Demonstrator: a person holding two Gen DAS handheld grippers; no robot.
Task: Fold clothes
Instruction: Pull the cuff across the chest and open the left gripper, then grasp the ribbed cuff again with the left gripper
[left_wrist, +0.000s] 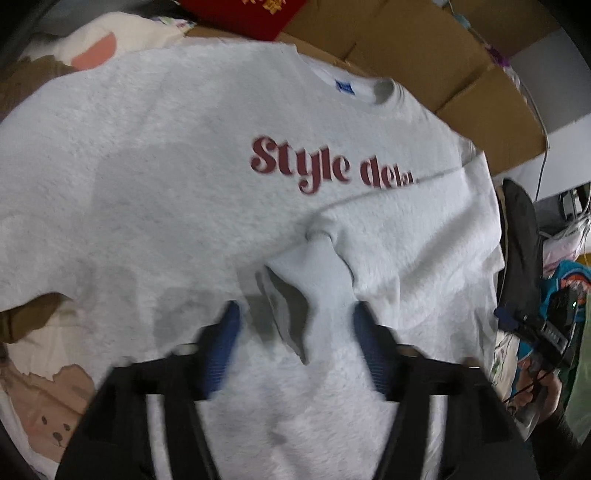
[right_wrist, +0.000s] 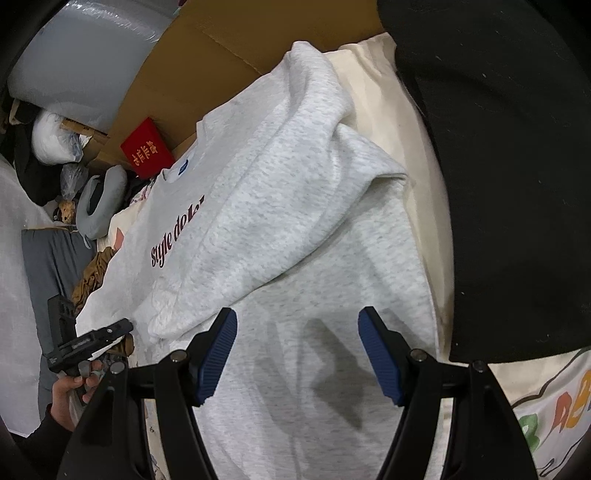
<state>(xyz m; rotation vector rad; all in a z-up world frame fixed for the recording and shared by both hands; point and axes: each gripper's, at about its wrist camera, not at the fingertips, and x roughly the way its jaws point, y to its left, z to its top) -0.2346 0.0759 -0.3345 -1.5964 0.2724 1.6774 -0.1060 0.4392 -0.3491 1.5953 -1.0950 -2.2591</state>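
Note:
A light grey sweatshirt (left_wrist: 155, 192) with maroon "Style de la" lettering lies spread face up, collar at the far side. One sleeve is folded across its front, and the ribbed cuff (left_wrist: 317, 269) ends just ahead of my left gripper (left_wrist: 297, 325). That gripper is open, blue pads wide apart, the cuff's end lying between their tips. My right gripper (right_wrist: 299, 332) hovers open over the sweatshirt's lower body (right_wrist: 314, 350), holding nothing. The folded sleeve (right_wrist: 280, 206) crosses the chest in the right wrist view. A hand (right_wrist: 68, 391) holds the left gripper at that view's left edge.
Cardboard boxes (left_wrist: 424, 55) and a red box (right_wrist: 146, 147) stand behind the sweatshirt. A black garment (right_wrist: 517, 184) lies along its right side. A brown garment (right_wrist: 92, 273), a grey neck pillow (right_wrist: 99, 206) and a cream bear-print sheet (left_wrist: 48, 413) surround it.

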